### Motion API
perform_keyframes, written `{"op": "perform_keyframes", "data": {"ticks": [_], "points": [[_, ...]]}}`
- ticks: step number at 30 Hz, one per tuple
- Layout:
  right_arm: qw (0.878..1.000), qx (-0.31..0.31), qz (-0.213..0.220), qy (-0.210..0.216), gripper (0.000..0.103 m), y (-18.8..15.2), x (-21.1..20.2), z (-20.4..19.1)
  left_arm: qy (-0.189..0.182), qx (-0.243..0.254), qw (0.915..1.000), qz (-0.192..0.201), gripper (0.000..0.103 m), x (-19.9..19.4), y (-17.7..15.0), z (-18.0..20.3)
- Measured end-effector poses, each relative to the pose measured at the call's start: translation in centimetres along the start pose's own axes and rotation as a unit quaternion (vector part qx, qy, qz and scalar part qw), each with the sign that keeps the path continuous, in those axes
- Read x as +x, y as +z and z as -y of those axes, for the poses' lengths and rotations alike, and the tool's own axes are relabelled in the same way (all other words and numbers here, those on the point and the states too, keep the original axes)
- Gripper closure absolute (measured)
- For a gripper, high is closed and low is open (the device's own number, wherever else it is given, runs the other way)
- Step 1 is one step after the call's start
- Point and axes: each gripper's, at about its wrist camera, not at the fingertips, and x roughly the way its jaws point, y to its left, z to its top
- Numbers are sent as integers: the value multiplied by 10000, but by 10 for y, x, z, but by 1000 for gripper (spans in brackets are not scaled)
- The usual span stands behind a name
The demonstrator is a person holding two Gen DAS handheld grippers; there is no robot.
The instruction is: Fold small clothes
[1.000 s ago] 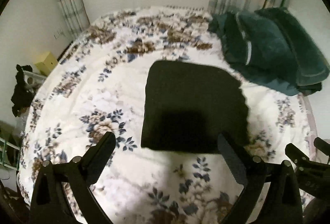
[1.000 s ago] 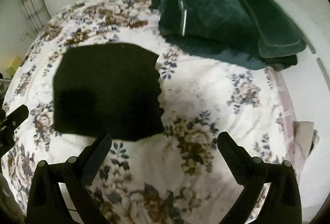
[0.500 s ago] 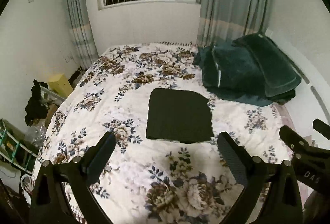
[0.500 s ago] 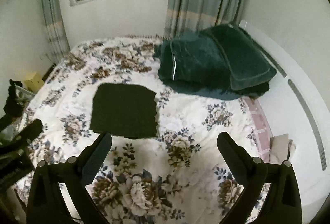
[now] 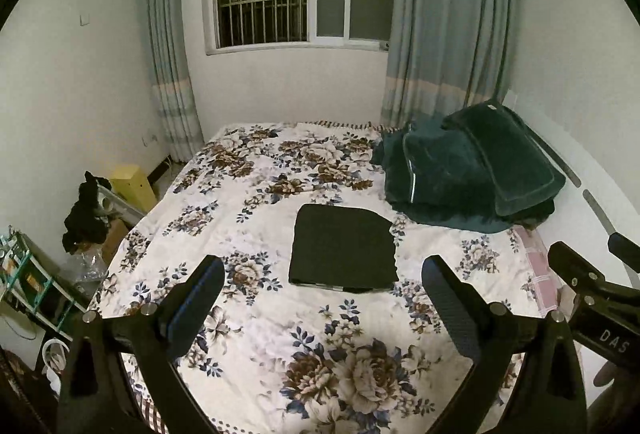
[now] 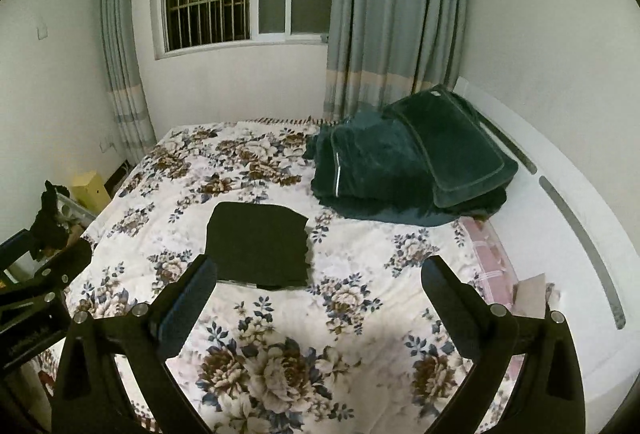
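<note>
A dark garment [image 5: 343,248], folded into a flat square, lies near the middle of the floral bed cover [image 5: 256,218]. Beyond it, by the bed's far right corner, sits a heap of dark green bedding [image 5: 468,170]. The left gripper [image 5: 323,282] and right gripper [image 6: 319,284] both hang spread wide and empty above the bed's near edge, well apart from the garment.

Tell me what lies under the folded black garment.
The folded black garment lies flat on the floral bedspread. A pale edge shows beneath its near side; anything else underneath is covered.
</note>
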Motion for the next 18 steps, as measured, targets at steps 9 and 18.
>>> {"op": "perform_keyframes", "data": {"ticks": [9, 18], "points": [[10000, 27, 65, -4, 0, 0, -23, 8, 105, -28, 9999, 130, 2, -13, -2, -1], [9999, 0, 86, 141, 0, 7, -28, 16, 122, -20, 9998, 146, 2, -18, -2, 0]]}}
